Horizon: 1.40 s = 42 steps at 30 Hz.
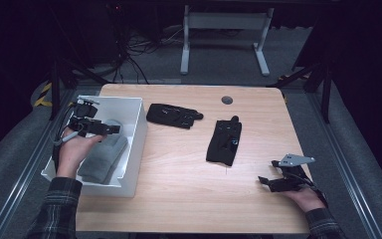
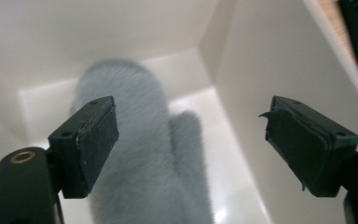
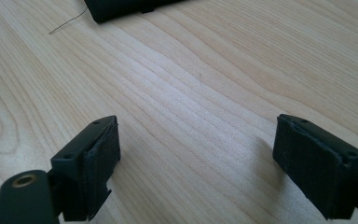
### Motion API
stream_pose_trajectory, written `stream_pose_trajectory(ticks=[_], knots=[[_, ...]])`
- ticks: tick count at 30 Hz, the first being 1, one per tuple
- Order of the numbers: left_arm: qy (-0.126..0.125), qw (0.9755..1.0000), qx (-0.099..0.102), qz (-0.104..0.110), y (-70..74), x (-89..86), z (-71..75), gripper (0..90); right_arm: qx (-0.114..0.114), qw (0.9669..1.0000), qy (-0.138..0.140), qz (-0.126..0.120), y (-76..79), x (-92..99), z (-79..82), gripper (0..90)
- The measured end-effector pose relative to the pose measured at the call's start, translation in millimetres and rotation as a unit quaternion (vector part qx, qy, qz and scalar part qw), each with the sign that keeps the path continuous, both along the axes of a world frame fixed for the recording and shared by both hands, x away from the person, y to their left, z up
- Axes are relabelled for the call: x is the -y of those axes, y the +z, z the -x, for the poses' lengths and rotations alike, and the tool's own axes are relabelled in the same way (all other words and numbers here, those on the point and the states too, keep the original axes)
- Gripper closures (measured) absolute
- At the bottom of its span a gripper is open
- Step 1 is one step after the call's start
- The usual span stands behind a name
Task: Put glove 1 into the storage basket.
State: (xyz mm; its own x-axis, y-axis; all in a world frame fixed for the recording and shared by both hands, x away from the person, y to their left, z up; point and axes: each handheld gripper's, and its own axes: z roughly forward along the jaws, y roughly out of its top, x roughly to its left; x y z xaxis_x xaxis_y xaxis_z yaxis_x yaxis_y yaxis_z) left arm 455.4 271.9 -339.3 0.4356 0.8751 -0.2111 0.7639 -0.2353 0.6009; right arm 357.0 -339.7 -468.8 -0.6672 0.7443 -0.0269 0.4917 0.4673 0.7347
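A fluffy grey mitten (image 1: pixel 102 155) lies in the white bin (image 1: pixel 138 130) at the table's left. My left gripper (image 1: pixel 113 129) hovers above it, open, with nothing between its pads; in the left gripper view the grey mitten (image 2: pixel 144 154) lies below the spread jaws inside the white bin (image 2: pixel 270 60). Two black gloves lie on the wooden table: one (image 1: pixel 173 115) near the bin, the other (image 1: pixel 225 142) at mid-table. My right gripper (image 1: pixel 264 182) rests low at the front right, open and empty, a black glove's edge (image 3: pixel 121 7) far ahead of it.
The wooden table (image 1: pixel 189 189) has bare surface at the front and right. A round grey grommet (image 1: pixel 227 100) sits near the back edge. Beyond the table stand a white desk frame (image 1: pixel 224 35) and tangled cables (image 1: pixel 129 50) on the floor.
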Motion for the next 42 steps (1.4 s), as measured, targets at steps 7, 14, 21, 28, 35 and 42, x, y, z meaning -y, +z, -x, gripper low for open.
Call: stream_pose_trajectory(ticks=[7, 14, 21, 28, 35, 42], knots=[[-0.035, 0.9991, 0.022, 0.002, 17.8, 24.5, 5.9, 14.3, 0.0, 1.0, 0.001, 0.001, 0.0, 0.1, 0.0, 15.3], [-0.077, 0.9964, 0.035, 0.011, 25.7, 53.9, 10.5, 11.5, 0.0, 1.0, 0.001, 0.001, 0.0, 0.1, 0.0, 15.3], [-0.116, 0.9921, 0.044, 0.019, 28.2, 89.4, 15.0, 11.1, 0.0, 1.0, 0.001, 0.001, 0.0, 0.1, 0.0, 15.2], [-0.156, 0.9863, 0.048, 0.022, 24.7, 126.6, 18.4, 11.2, 0.0, 1.0, 0.0, 0.001, 0.0, 0.1, 0.0, 15.2], [-0.185, 0.9807, 0.057, 0.028, 15.6, 155.5, 24.9, 11.6, 0.0, 1.0, 0.0, 0.001, 0.0, 0.1, 0.0, 15.2], [-0.191, 0.9787, 0.072, 0.017, -2.1, 179.4, 36.2, 12.2, 0.0, 1.0, 0.0, 0.001, 0.0, 0.1, 0.0, 15.0]])
